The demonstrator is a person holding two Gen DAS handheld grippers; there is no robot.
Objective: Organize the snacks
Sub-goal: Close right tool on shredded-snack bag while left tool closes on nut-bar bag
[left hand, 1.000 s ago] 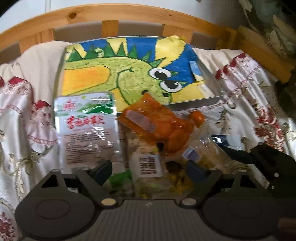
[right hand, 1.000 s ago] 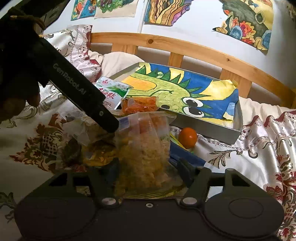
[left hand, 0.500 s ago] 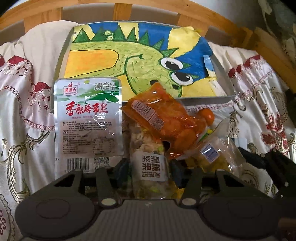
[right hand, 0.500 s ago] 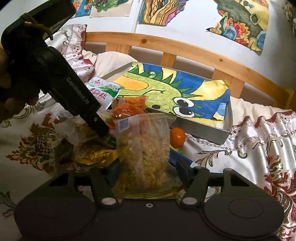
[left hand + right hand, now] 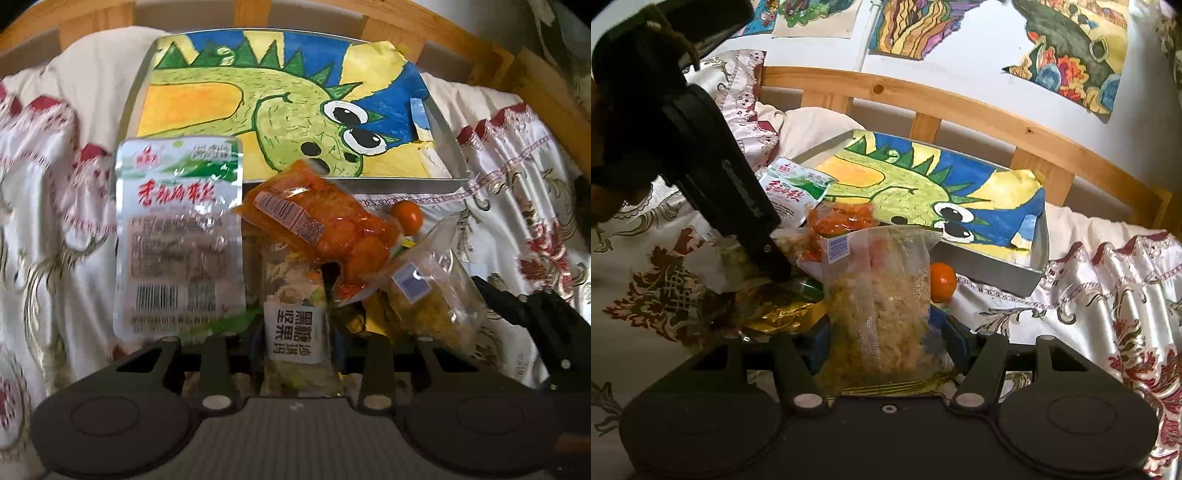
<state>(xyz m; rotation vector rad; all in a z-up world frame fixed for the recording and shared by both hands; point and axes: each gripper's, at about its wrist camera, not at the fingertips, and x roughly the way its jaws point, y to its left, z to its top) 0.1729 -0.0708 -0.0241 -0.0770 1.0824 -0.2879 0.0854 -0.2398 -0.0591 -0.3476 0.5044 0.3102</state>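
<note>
My left gripper (image 5: 297,343) points down into a snack pile on the bed, its jaws closing with both pads against a clear nut pack with a white label (image 5: 295,325). Beside it lie a white-and-green packet (image 5: 177,236), an orange packet (image 5: 325,225) and a mandarin (image 5: 406,218). My right gripper (image 5: 882,339) is shut on a clear bag of yellow crumbly snack (image 5: 879,280), which stands upright between the blue pads. The left gripper's fingers (image 5: 775,266) reach into the pile to that bag's left, a gold wrapper (image 5: 779,314) below them. A metal tray (image 5: 997,273) lined with a dinosaur drawing sits behind.
A wooden bed rail (image 5: 960,107) runs behind the tray, with paintings (image 5: 1071,48) on the wall above it. Patterned white-and-red bedspread (image 5: 1108,288) covers the bed on both sides. A cream pillow (image 5: 92,74) lies left of the tray. A hand holds the left gripper at the upper left.
The left gripper's fingers have drawn together from wide apart to the sides of the nut pack, and its view has tipped further down. The right gripper and its bag have stayed put.
</note>
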